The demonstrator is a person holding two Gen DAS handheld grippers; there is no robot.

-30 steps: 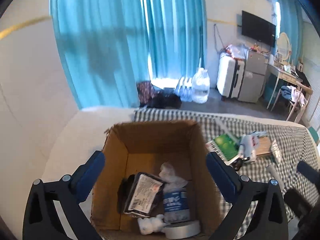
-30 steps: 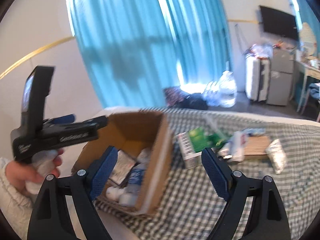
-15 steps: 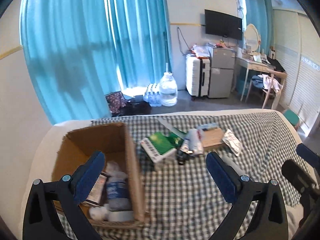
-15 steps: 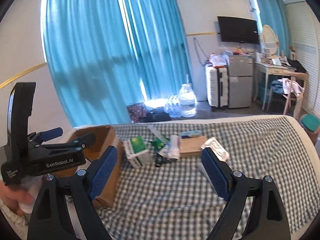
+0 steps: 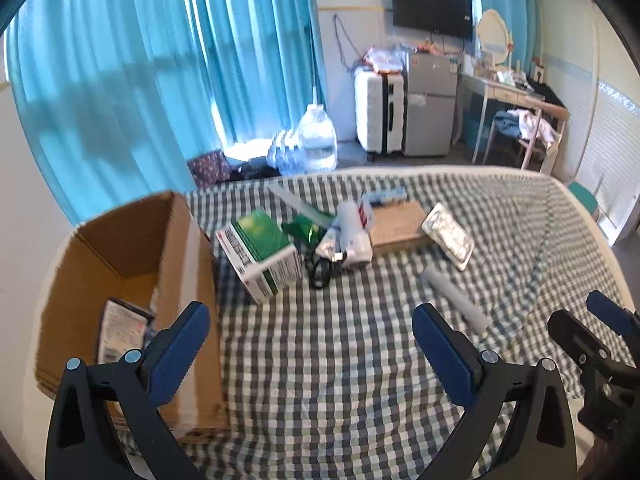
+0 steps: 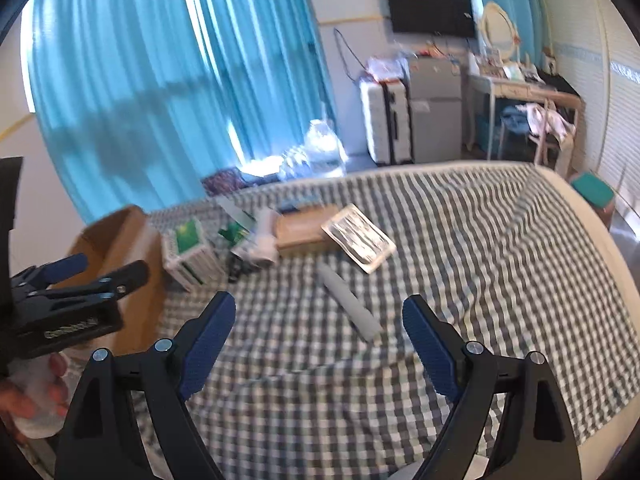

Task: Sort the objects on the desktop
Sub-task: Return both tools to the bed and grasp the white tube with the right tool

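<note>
Both tools have swung away from the box (image 5: 132, 300): a second ago the left view looked straight down into it, and now it sits at the lower left of that frame with checked cloth (image 5: 340, 360) filling the middle. The right view has slid the same way, so the box (image 6: 120, 248) is pushed to the left edge and blurred.

Left gripper (image 5: 310, 346) is spread wide and holds nothing; right gripper (image 6: 318, 336) is likewise spread and empty. A packet (image 5: 120, 330) lies inside the box already, so some sorting looks done and the hands seem to be between items, heading for the next.

What remains sits in a loose heap at centre of the left view: green carton (image 5: 260, 256) just beside the box, black cable (image 5: 320, 272), white tube (image 5: 352, 236), brown board (image 5: 400, 228), foil pack (image 5: 448, 236). A grey tube (image 6: 348, 306) lies apart from the heap, nearest the right gripper and roughly ahead of its gap. I'd guess that one goes next; it calls for lowering, lining the fingers across its narrow width, then closing. Being round, it could roll.
</note>
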